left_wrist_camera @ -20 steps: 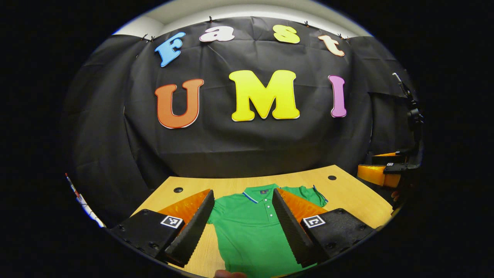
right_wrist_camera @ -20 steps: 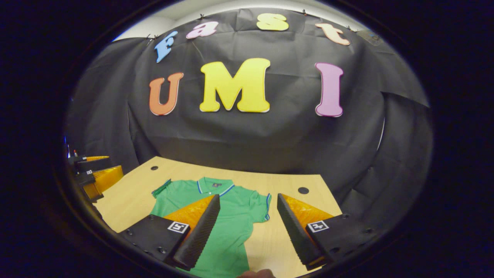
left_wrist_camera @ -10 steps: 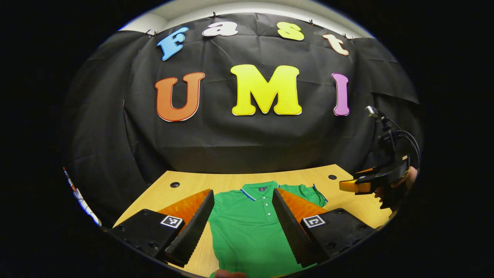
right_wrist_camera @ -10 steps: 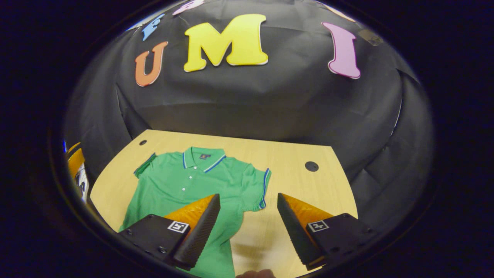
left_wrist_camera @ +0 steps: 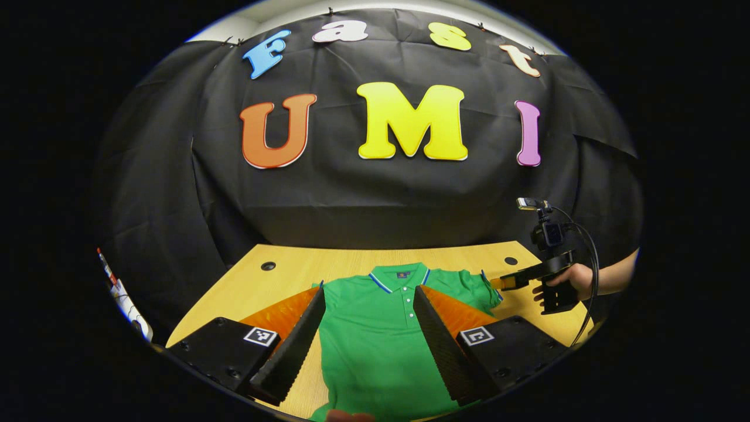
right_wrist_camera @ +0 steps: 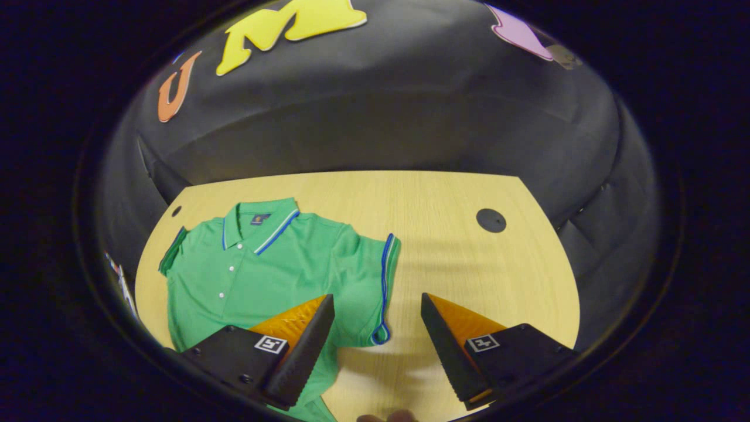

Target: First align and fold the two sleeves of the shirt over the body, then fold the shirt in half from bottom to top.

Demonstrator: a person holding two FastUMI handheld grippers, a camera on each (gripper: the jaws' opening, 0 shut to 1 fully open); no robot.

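A green polo shirt with a blue-and-white trimmed collar lies flat, front up, on the wooden table, both short sleeves spread out. My left gripper hovers open above the shirt's chest, nothing between its fingers. In the right gripper view the shirt lies to the left, its near sleeve with a blue-edged cuff just ahead. My right gripper is open above that cuff and bare table. In the left gripper view the right gripper, held by a hand, sits beside the shirt's right sleeve.
Round cable holes are set in the table: one far right, one far left. The black cloth wall rises right behind the table's far edge. Bare wood stretches to the right of the shirt.
The right gripper has moved forward and tilted down toward the shirt's right sleeve, so the table and sleeve now loom larger. The left gripper has shifted only slightly. Both stay open.
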